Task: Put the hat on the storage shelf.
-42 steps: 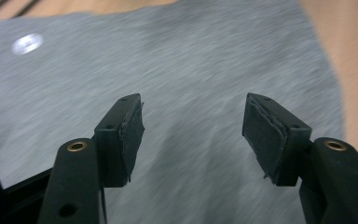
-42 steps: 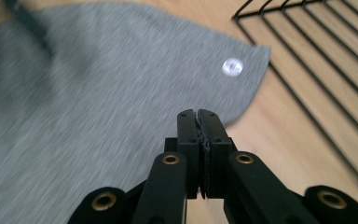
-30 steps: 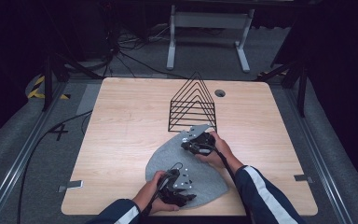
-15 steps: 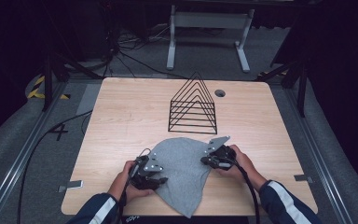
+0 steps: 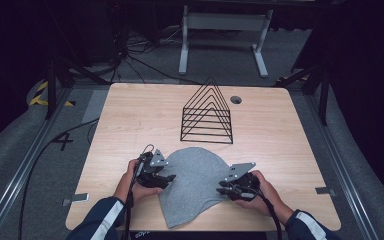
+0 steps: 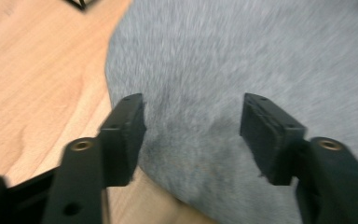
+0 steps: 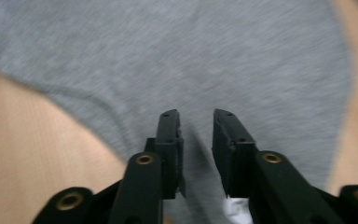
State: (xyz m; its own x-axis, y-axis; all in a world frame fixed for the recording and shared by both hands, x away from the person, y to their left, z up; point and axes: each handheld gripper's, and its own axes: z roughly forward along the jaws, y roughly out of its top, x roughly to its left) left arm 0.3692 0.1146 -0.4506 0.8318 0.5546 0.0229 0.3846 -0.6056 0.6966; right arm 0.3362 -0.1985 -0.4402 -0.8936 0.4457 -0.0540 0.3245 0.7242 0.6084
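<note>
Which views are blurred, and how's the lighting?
Left gripper view: motion-smeared grey cloth and wood grain; its jaws look fairly sharp. Right gripper view: soft cloth weave, jaws crisp, a shadow under them. High view: sharp; table evenly lit, no glare, surroundings nearly black; wire rack shows clearly.
</note>
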